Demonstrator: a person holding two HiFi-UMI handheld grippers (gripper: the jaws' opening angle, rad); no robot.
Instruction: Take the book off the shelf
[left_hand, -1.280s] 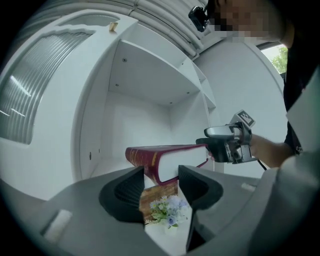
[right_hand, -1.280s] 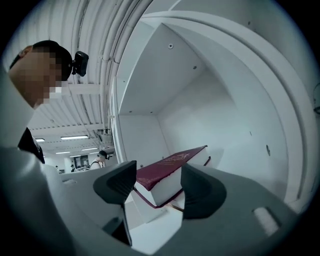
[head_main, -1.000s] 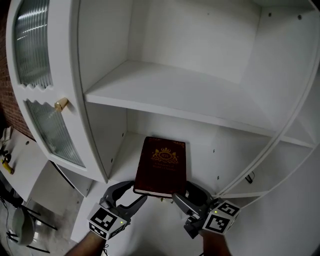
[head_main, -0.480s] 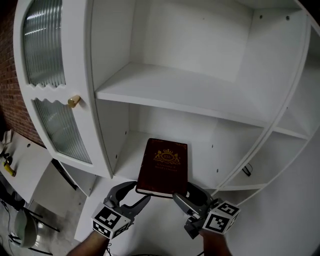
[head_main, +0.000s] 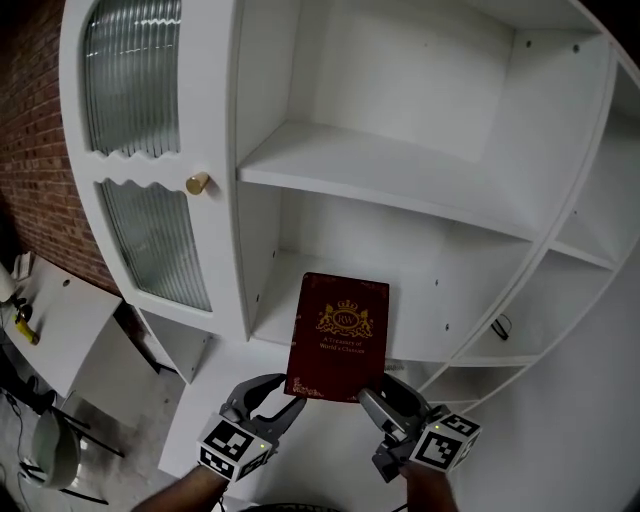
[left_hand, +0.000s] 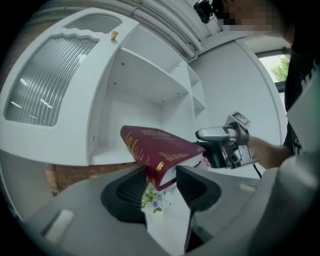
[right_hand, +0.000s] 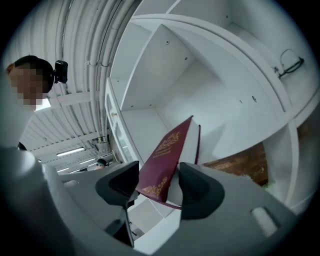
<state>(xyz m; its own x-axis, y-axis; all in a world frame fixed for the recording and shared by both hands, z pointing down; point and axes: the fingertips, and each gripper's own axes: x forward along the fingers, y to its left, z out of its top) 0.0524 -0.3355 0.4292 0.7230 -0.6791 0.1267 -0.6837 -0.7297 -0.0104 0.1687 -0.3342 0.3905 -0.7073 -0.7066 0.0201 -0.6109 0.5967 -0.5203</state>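
Observation:
A dark red hardcover book (head_main: 339, 336) with a gold crest hangs in front of the white shelf unit (head_main: 400, 170), level with its lower compartment and clear of the boards. My left gripper (head_main: 277, 400) is shut on its lower left corner. My right gripper (head_main: 384, 404) is shut on its lower right corner. In the left gripper view the book (left_hand: 160, 149) sticks out from between the jaws of the left gripper (left_hand: 161, 183), and the right gripper (left_hand: 223, 147) shows beyond it. In the right gripper view the book (right_hand: 168, 161) stands clamped in the right gripper (right_hand: 158, 188).
The shelf unit's ribbed glass door (head_main: 150, 235) with a gold knob (head_main: 197, 183) stands at the left. A brick wall (head_main: 40, 170) lies behind it. A white table (head_main: 55, 320) is at the lower left. A small black clip (head_main: 500, 327) hangs in the right side compartment.
The book and both grippers have drawn back out of the lower compartment toward me. The shelf unit has shifted right in the view.

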